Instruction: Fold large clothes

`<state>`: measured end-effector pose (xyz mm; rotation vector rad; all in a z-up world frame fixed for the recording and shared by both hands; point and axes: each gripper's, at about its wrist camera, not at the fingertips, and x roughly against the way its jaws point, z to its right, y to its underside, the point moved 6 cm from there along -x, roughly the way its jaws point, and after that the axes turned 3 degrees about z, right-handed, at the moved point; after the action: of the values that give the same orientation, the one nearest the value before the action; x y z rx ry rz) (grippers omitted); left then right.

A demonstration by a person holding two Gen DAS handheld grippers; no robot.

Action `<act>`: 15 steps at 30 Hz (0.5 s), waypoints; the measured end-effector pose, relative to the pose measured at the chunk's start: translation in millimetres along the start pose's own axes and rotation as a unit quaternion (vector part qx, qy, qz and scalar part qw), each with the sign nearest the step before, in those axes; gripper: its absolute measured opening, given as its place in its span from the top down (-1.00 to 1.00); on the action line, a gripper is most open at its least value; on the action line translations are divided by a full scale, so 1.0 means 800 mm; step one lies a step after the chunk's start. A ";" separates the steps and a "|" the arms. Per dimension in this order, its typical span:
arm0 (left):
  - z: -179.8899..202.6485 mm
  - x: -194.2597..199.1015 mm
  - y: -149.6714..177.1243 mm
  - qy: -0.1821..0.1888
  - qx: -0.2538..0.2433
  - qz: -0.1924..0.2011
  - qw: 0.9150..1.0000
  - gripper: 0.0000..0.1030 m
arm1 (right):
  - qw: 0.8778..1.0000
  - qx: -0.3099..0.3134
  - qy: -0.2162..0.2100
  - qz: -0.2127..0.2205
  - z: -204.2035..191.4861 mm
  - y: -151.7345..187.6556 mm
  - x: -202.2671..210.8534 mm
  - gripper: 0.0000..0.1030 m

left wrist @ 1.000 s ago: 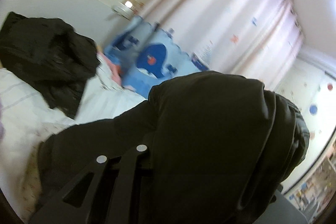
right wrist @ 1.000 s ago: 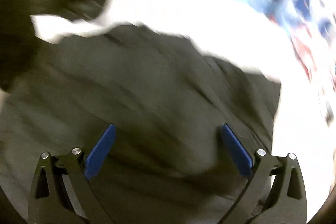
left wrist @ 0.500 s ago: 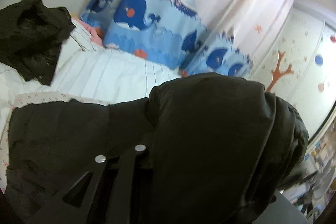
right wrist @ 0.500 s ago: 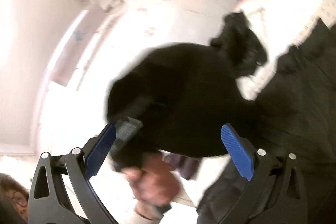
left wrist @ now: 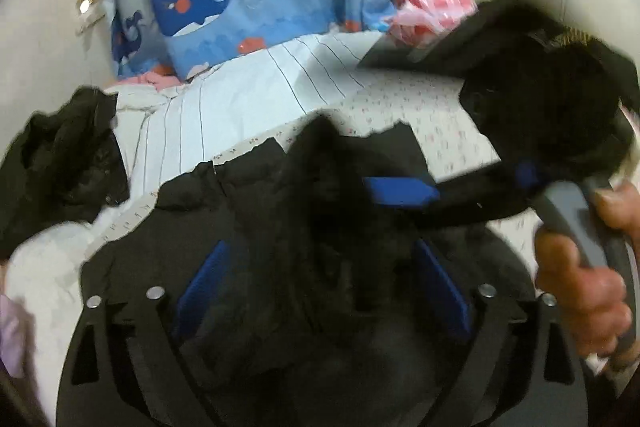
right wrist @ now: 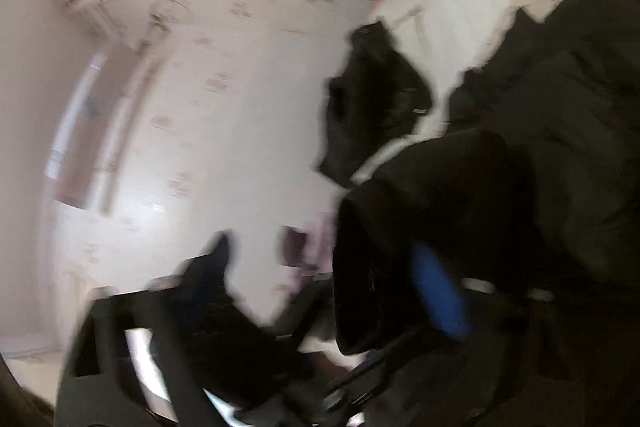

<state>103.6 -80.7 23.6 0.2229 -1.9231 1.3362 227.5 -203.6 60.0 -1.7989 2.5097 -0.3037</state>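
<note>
A large black padded coat lies spread on the bed. My left gripper is open just above it, blue pads wide apart with nothing between them. My right gripper reaches in from the right of the left wrist view, held by a hand; black fabric drapes over it. In the blurred right wrist view a fold of the coat hangs over my right gripper, with one blue pad showing. Whether the right jaws grip the fabric is unclear.
A second black garment lies crumpled at the bed's left; it also shows in the right wrist view. Whale-print pillows line the far side of the white striped bedding. A red-and-white bag sits at the back right.
My left gripper has opened and let go of the coat fold that covered it, and tipped down toward the bed. My right gripper swung in over the coat; fabric now drapes over it.
</note>
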 end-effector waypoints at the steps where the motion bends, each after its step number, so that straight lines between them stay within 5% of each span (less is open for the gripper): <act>1: 0.002 0.003 0.005 -0.005 -0.014 -0.002 1.000 -0.77 | 1.000 -0.004 0.018 -0.005 0.011 0.016 0.006 0.42; 6: -0.018 0.030 0.029 0.002 -0.011 0.000 1.000 -0.82 | 0.996 -0.029 0.079 -0.015 0.069 0.032 0.003 0.45; 8: -0.047 0.038 0.038 0.010 0.029 0.000 1.000 -0.84 | 0.995 -0.051 0.086 -0.022 0.085 0.034 0.002 -0.51; 9: -0.058 0.039 0.042 0.014 0.046 -0.001 0.999 -0.84 | 0.995 -0.058 0.085 -0.017 0.088 0.033 0.007 -0.73; 10: -0.074 0.042 0.048 0.020 0.073 -0.001 0.997 -0.84 | 0.995 -0.058 0.076 -0.009 0.088 0.031 0.013 -0.87; 15: -0.131 0.032 0.071 0.046 0.193 0.004 0.980 -0.85 | 0.996 -0.041 0.083 -0.014 0.077 0.029 0.023 -0.87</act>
<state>106.9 40.7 15.5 0.3370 -1.5770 1.6898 208.5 -222.3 -3.1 -1.9162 2.6461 -0.3716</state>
